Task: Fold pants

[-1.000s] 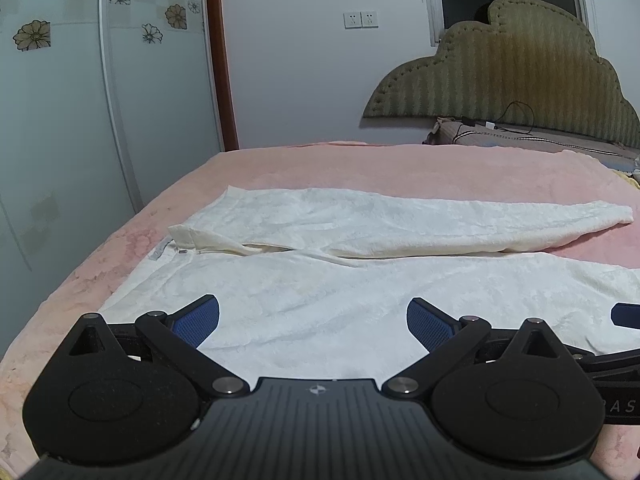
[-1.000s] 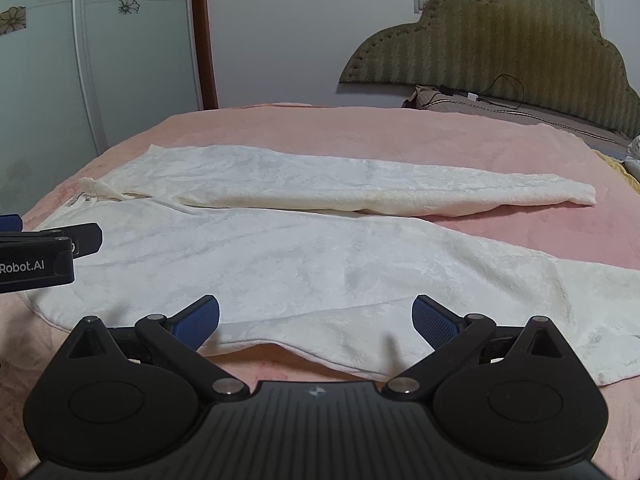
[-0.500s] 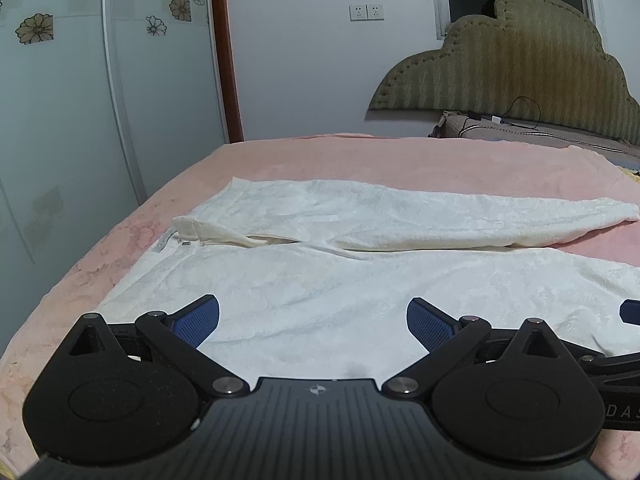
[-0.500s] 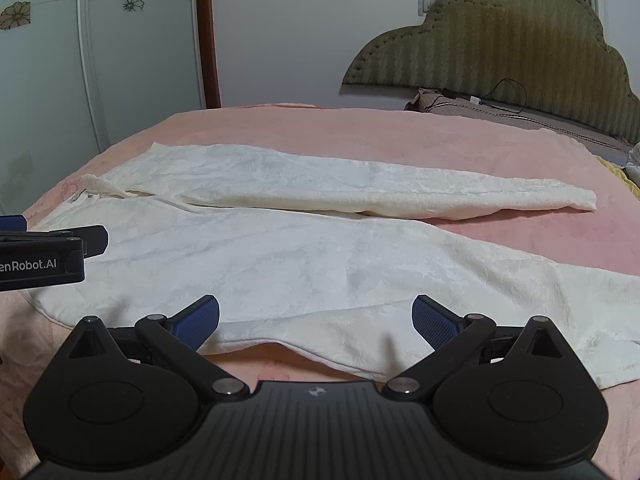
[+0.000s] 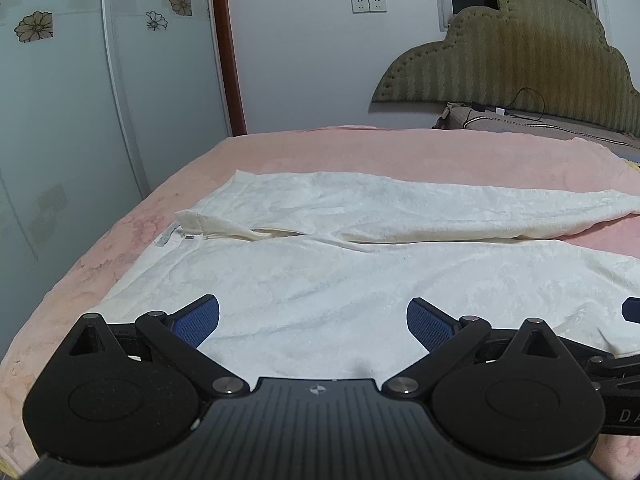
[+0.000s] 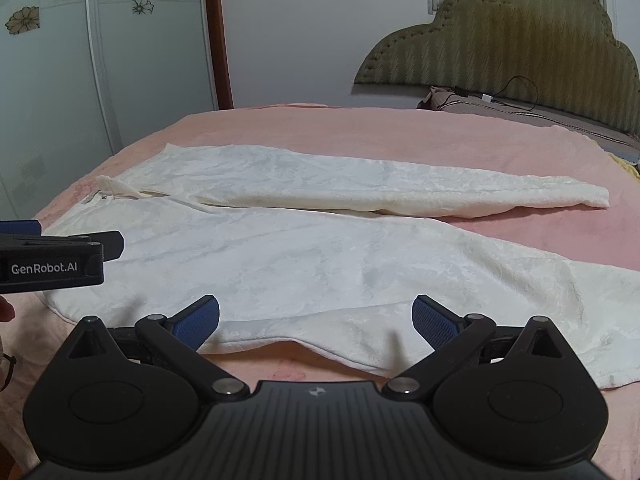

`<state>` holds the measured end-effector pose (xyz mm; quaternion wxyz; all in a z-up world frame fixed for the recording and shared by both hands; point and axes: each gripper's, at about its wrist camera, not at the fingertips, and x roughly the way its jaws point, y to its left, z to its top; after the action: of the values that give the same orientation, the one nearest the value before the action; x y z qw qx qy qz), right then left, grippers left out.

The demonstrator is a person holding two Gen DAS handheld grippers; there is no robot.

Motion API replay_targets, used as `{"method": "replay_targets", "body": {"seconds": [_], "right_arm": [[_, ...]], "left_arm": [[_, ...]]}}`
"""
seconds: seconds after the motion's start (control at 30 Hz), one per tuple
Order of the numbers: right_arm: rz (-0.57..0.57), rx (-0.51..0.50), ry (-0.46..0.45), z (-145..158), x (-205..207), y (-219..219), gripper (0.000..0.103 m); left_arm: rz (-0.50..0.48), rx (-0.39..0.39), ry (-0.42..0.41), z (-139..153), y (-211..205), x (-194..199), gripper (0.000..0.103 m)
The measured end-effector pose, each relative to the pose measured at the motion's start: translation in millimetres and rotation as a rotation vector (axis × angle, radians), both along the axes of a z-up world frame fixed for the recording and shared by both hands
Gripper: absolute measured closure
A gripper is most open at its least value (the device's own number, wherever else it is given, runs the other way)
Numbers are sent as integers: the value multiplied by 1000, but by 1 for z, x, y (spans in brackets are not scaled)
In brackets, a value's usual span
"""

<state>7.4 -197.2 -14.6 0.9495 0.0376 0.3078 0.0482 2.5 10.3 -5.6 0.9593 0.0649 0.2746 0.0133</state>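
Observation:
White pants (image 5: 360, 272) (image 6: 304, 256) lie spread flat on a pink bed, waistband to the left, both legs running right. The far leg (image 6: 400, 188) lies straight; the near leg (image 6: 480, 292) angles toward the front right. My left gripper (image 5: 313, 320) hovers open over the waist and hip part, nothing between its blue pads. In the right wrist view my right gripper (image 6: 316, 318) stands open over the near edge of the near leg, also empty. The left gripper's side (image 6: 52, 260) shows at that view's left edge.
The pink bedspread (image 6: 360, 132) stretches back to an olive padded headboard (image 6: 500, 40). A pillow with a dark cable (image 6: 500, 100) lies at the head. A wardrobe with flower-patterned doors (image 5: 80, 100) stands close along the left side.
Both views have shifted slightly: the pants sit a little lower and closer in frame, and the left gripper has edged forward. Both grippers stay open and empty.

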Motion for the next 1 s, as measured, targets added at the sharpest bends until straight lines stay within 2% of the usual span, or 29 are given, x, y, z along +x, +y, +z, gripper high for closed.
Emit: {"method": "replay_targets", "body": {"seconds": [0.47,0.63,0.77,1.0], "right_arm": [[9,-24,-25,0,-1,4,0],[45,-29,-92,4,-1,5,0],[125,-96,-113,7,8,11,0],[155,-59,-164,26,36,3,0]], "left_arm": [[-1,9,9,-2,-1,2,1],[-12,8,0,-3,0,3,1],[-12,13,-9,-4,2,10,1],[11,16,-10,-7,12,26,1]]}}
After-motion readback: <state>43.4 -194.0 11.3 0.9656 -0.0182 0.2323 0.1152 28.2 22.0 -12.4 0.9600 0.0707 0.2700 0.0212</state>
